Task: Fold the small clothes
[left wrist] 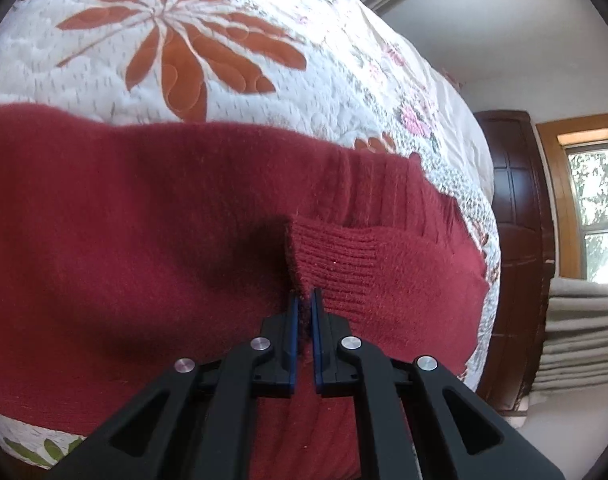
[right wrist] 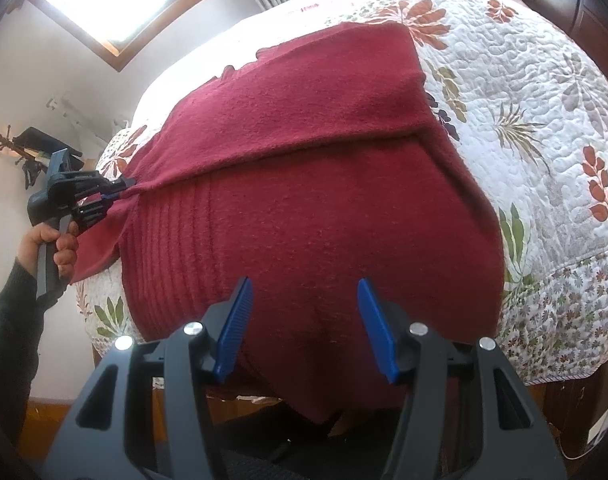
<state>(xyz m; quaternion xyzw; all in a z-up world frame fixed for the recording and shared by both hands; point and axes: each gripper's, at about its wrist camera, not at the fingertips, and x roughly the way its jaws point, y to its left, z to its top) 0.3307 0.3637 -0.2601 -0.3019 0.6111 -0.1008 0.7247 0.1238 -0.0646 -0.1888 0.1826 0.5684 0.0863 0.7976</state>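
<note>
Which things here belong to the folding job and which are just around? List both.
Part of the job:
- red sweater
- left gripper, shut on the sweater's ribbed cuff
- right gripper, open over the sweater

Just around:
- floral quilt
- window
- dark wooden bedpost

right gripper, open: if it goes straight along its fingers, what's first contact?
Most likely the red sweater lying on the quilt: the open right gripper points straight at its body. Depth is unclear, but nothing else sits between.

Your grippers [left wrist: 304,300] [right wrist: 302,292] are black plastic frames with triangular cutouts, silver round screws at the joints, ribbed blue pads [right wrist: 234,328]. You wear a dark long sleeve [right wrist: 12,320].
</note>
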